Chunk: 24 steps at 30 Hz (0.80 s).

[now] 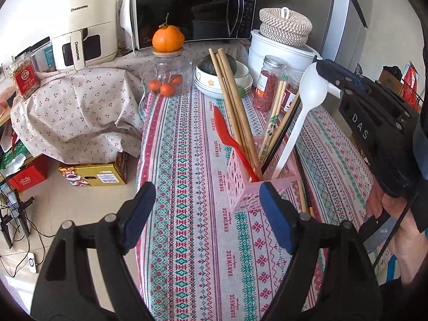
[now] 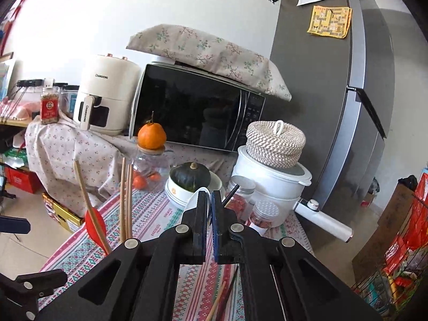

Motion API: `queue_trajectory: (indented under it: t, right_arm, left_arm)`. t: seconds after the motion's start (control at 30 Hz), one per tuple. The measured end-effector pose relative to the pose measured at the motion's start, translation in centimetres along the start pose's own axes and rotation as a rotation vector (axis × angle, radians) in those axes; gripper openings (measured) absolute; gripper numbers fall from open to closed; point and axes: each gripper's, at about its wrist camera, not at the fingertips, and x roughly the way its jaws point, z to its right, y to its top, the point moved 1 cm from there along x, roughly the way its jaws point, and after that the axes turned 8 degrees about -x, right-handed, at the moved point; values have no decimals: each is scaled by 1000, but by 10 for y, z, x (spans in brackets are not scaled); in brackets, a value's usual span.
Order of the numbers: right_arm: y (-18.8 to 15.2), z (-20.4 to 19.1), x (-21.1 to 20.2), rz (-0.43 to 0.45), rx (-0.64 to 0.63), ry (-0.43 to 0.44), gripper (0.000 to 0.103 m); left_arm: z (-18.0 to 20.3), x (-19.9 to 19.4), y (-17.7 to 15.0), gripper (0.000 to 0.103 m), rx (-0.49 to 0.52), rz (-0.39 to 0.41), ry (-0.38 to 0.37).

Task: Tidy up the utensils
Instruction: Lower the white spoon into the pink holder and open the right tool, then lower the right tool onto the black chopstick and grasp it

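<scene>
A pink plastic utensil basket [image 1: 256, 187] stands on the patterned tablecloth [image 1: 192, 240]. It holds wooden chopsticks [image 1: 232, 101], a red spoon [image 1: 230, 141], patterned and dark chopsticks [image 1: 278, 117] and a white spoon [image 1: 307, 99]. My right gripper [image 1: 322, 71] is shut on the white spoon's bowl, with the handle down in the basket; in the right wrist view [image 2: 210, 200] the spoon [image 2: 195, 200] shows between the pads. My left gripper [image 1: 207, 200] is open and empty, just in front of the basket. More chopsticks [image 2: 222, 299] lie on the cloth by the basket.
Behind the basket stand stacked bowls with a dark squash [image 1: 222, 77], a glass jar of oranges [image 1: 168, 75], spice jars [image 1: 267, 85], a white cooker with a woven basket [image 1: 283, 42], a microwave [image 1: 192, 8] and an air fryer [image 1: 88, 24]. A fridge [image 2: 347, 107] is at right; the table edge drops off at left.
</scene>
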Motion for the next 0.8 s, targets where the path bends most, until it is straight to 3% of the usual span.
queue_trajectory:
  t: [0.07,0.2,0.53,0.7,0.8]
  right_arm:
    - [-1,3,0,-26,47,69,11]
    - [-2,11,-6,-26,111,132,53]
    - [-20,45,-23,-104,162,174,67]
    - [-47,68,-16,-227,193,173,72]
    - [-68,78,-6,-335,209,172,73]
  left_arm:
    - [0,2,-1,81,-2,-10,-2]
    - [1,3,-2,81,-2,-23,-5]
    - [10,11,-11,85,5,-90,-25]
    - [16,21,-18,100,22,-139,-20]
    - [20,23,-21,102,23,-148,-27]
